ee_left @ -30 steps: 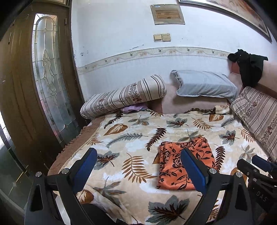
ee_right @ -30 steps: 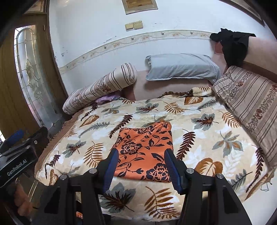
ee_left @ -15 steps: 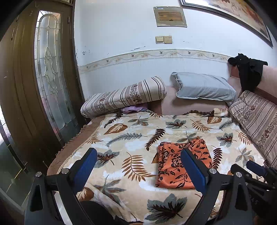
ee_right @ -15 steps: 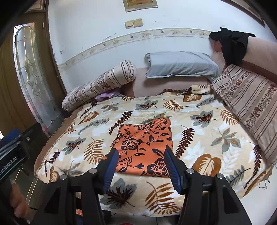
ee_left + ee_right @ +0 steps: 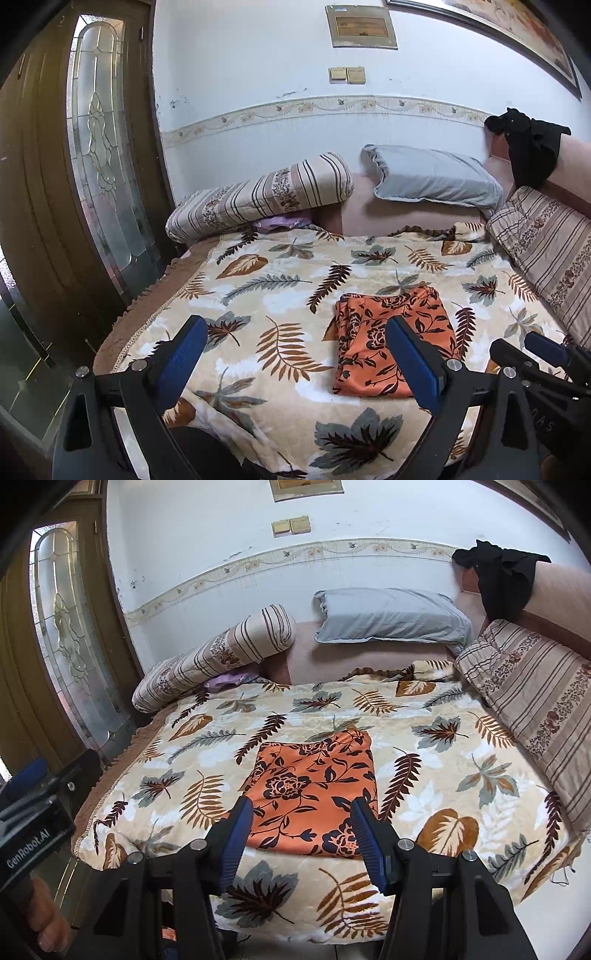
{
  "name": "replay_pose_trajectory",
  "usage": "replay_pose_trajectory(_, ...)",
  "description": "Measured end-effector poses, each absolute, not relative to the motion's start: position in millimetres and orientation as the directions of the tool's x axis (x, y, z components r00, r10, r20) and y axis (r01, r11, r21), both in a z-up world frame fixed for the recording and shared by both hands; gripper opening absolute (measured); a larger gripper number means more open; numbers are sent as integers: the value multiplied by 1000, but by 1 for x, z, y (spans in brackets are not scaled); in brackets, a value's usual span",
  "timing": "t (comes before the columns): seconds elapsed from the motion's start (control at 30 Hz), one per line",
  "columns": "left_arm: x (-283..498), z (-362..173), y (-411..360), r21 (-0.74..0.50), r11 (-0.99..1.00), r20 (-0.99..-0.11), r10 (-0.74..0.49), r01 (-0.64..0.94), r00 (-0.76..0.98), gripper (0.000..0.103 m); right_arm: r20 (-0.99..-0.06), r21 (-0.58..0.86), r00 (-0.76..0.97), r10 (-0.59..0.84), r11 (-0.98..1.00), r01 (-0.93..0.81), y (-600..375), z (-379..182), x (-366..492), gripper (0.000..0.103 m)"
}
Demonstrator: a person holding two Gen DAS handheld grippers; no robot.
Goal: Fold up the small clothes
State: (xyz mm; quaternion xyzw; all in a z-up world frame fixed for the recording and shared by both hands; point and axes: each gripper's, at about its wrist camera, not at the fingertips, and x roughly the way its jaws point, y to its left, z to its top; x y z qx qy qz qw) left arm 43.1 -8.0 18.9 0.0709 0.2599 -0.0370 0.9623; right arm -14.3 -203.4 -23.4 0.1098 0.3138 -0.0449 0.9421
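A folded orange cloth with dark flower print (image 5: pixel 384 339) (image 5: pixel 314 790) lies flat on the leaf-patterned blanket (image 5: pixel 266 295) (image 5: pixel 443 760) near the bed's front edge. My left gripper (image 5: pixel 295 328) hangs open and wide above the front of the bed, with the cloth behind its right finger. My right gripper (image 5: pixel 301 808) is open too, with nothing between its blue pads. It is held off the front edge, short of the cloth's near hem. Each gripper shows at the edge of the other's view, with a hand (image 5: pixel 44 919) under the left one.
A striped bolster (image 5: pixel 258 195) and a grey pillow (image 5: pixel 432 177) lie against the back wall, a striped cushion (image 5: pixel 535 686) along the right. A black garment (image 5: pixel 506 579) hangs over the headboard corner. A wooden door with a glass panel (image 5: pixel 99 147) stands at the left.
Both views have drawn back a little from the bed. The cloth lies as before, and both grippers stay open.
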Motion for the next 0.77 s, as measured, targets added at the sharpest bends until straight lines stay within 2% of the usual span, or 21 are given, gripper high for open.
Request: replay_pose_trajectory(0.77, 90, -5, -1, 93, 988, -547, -51, 122, 835, 97, -630, 119, 776, -26, 984, 129, -192, -36, 42, 59)
